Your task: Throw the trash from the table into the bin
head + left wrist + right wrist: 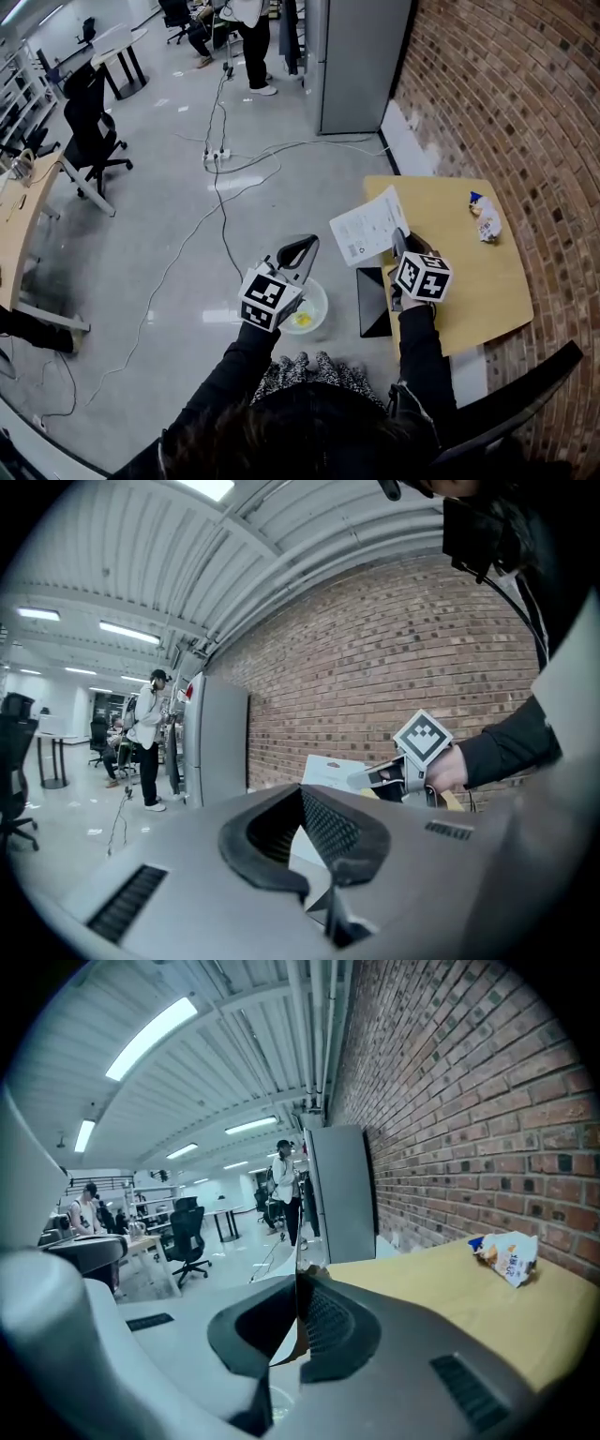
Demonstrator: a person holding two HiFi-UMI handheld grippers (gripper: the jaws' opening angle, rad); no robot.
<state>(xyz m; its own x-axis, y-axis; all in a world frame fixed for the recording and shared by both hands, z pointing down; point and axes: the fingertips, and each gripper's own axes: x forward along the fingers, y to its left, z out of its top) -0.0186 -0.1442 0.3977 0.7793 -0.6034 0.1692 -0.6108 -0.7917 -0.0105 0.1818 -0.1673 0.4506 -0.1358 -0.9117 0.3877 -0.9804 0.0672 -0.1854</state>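
My right gripper (398, 242) is shut on a white printed paper sheet (368, 225) and holds it up over the near left edge of the wooden table (469, 281). In the right gripper view the sheet runs edge-on between the pads of that gripper (299, 1274). A crumpled snack wrapper (486, 217) lies at the table's far right, also seen in the right gripper view (509, 1255). My left gripper (302, 248) hangs shut and empty over the floor, just above a round white bin (319, 300) with something yellow inside. The left gripper view shows its own jaws (300, 794), the paper (328, 771) and the right gripper (370, 778).
A dark flat panel (375, 302) stands against the table's left side. A brick wall (525, 112) runs along the right and a grey cabinet (361, 56) stands beyond the table. Cables (225, 187) trail over the floor; office chairs (89, 131), desks and people are farther off.
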